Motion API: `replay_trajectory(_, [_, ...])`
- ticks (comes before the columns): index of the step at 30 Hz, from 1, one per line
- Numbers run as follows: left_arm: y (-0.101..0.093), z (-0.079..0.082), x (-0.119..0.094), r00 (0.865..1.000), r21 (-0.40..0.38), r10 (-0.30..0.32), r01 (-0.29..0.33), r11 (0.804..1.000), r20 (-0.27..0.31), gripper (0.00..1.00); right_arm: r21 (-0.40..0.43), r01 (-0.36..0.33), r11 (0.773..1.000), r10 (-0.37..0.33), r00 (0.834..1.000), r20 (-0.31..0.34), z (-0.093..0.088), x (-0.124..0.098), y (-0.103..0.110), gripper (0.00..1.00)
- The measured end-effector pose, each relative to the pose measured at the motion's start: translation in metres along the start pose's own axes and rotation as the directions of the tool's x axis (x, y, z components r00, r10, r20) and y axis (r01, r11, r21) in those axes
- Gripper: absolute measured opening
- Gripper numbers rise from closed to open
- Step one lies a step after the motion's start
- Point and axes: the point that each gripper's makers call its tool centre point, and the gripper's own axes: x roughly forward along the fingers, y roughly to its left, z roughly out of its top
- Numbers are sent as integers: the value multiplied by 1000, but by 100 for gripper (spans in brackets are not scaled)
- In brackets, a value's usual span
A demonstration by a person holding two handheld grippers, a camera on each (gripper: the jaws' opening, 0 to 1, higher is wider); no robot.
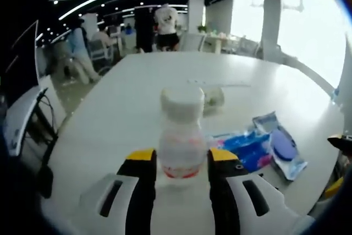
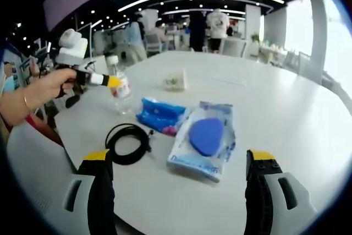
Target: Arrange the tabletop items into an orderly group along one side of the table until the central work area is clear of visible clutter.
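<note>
1. My left tongs [image 1: 181,166] are clamped on the bottle [image 1: 181,136], upright between the jaws.
2. My right tongs [image 2: 179,163] gape wide before the blue-pad packet [image 2: 204,138].
3. Next, I judge: carry the bottle toward the surface [image 2: 286,103] edge.

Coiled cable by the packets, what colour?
Black. The coiled cable shows best in the right gripper view.

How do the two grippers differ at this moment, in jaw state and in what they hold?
The left gripper has its jaws closed around the small white-capped bottle; the right gripper has its jaws spread wide with nothing between them. The left sits at the bottle near the table's edge; the right faces the blue pouch and the black cable. Both have yellow-tipped black jaws.
</note>
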Motion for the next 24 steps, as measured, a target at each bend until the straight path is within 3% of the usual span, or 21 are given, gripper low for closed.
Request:
replay_trajectory(5, [-1,-1,1,1000,21,17,-17,1000,12,35,-12,1,1000,-1,1000,-15,-3,0,1,99])
replay_trajectory(10, [-1,-2,5,1000,-16,23,-23,1000,8,43,3,-5,1000,5,1000,-7,-2,1,2,99])
replay_trajectory(13, [-1,-4,6,999,-10,34,-34,999,3,36,-3,3,1000,-3,1000,-15,-4,2,0,99])
replay_trajectory(24, [0,-1,8,999,-1,37,-37,999,30,35,-6,7,1000,-7,1000,-22,-5,1,0,99])
